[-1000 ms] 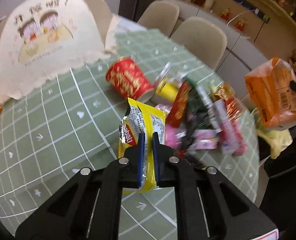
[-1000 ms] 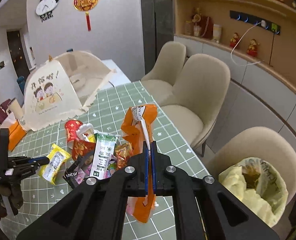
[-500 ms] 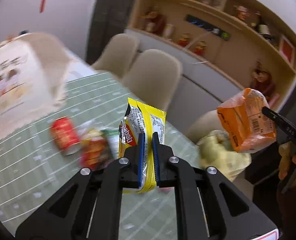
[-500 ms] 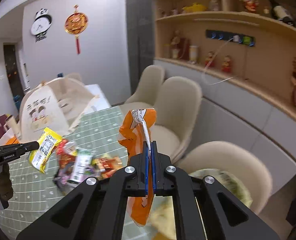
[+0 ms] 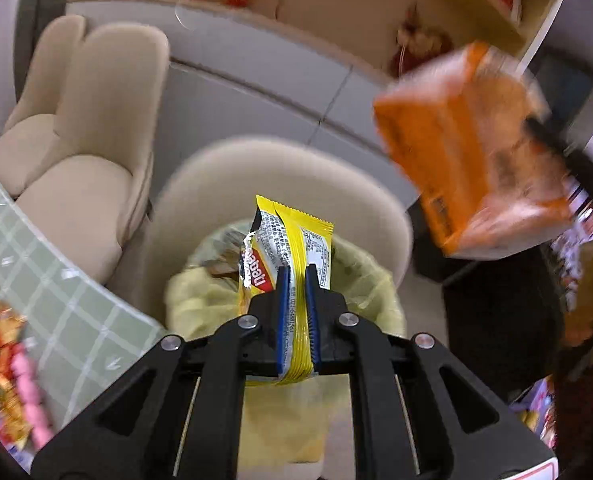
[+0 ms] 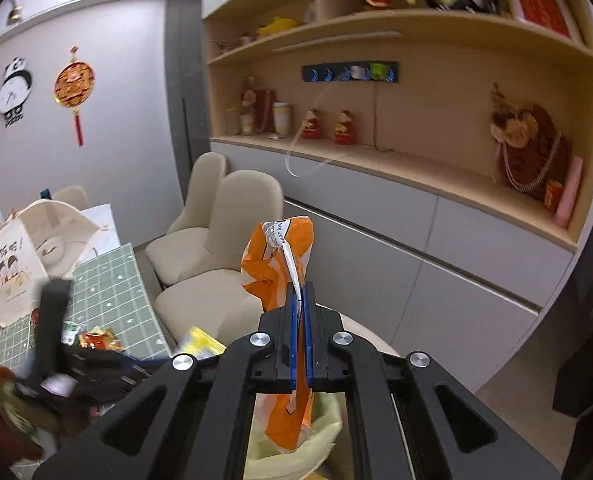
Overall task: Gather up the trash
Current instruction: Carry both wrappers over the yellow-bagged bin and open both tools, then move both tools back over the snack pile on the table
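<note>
My left gripper is shut on a yellow snack wrapper and holds it above the yellow-lined trash bag, which sits on a beige chair. My right gripper is shut on an orange snack bag and holds it over the same yellow bag. The orange bag also shows blurred in the left wrist view, up and to the right. The left gripper and its yellow wrapper show at the lower left of the right wrist view.
The green checked table lies to the left with more wrappers on it. Beige chairs stand along the table. A grey cabinet with shelves runs behind. A mesh food cover stands on the table.
Both grippers have swung right from the table to above the yellow trash bag, each still holding its wrapper. The table and its trash pile have slid to the left edge.
</note>
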The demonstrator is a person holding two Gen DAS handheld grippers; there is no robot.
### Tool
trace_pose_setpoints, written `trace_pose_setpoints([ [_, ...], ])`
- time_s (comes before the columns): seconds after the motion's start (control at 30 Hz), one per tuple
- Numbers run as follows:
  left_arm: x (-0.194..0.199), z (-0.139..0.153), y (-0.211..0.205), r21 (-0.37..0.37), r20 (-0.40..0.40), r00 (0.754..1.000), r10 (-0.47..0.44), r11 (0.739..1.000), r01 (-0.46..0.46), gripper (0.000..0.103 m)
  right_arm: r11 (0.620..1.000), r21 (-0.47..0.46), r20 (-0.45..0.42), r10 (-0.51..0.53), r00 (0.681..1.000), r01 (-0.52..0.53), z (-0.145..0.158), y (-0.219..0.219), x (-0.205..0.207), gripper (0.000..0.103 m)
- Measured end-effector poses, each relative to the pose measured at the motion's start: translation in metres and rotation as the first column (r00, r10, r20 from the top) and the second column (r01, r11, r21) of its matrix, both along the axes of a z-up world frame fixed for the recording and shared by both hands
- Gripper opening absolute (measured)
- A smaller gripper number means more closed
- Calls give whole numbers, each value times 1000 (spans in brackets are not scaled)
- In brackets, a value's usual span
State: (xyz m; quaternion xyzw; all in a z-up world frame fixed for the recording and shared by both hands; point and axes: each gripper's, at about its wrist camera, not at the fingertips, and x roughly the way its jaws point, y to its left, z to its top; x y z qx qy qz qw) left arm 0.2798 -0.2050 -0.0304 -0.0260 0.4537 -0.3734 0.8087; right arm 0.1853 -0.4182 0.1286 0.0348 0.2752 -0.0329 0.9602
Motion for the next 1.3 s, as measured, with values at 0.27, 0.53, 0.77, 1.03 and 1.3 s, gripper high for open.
trace_pose_setpoints([
  [0.27,7,-64,-52,195,-106,994,-17,980,38,11,990,131,-82,69,994,-57,-54,-29,31,5],
  [0.53,1,-15,9,111,-7,983,181,978,-179,34,947,256,-215,251,944,-194,-123,18,54,5],
  [0.77,-9,11,83,55,4,917,398,916,-398,35,943,235,-380,314,870,-237,-204,62,65,5],
  [1.03,-40,6,148,99,-21,863,505,860,-501,35,972,189,-506,221,834,-142,-239,59,67,5],
  [1.3,-60,1,198,80,-19,858,514,856,-511,38,985,146,-486,156,860,-97,-216,75,51,22],
])
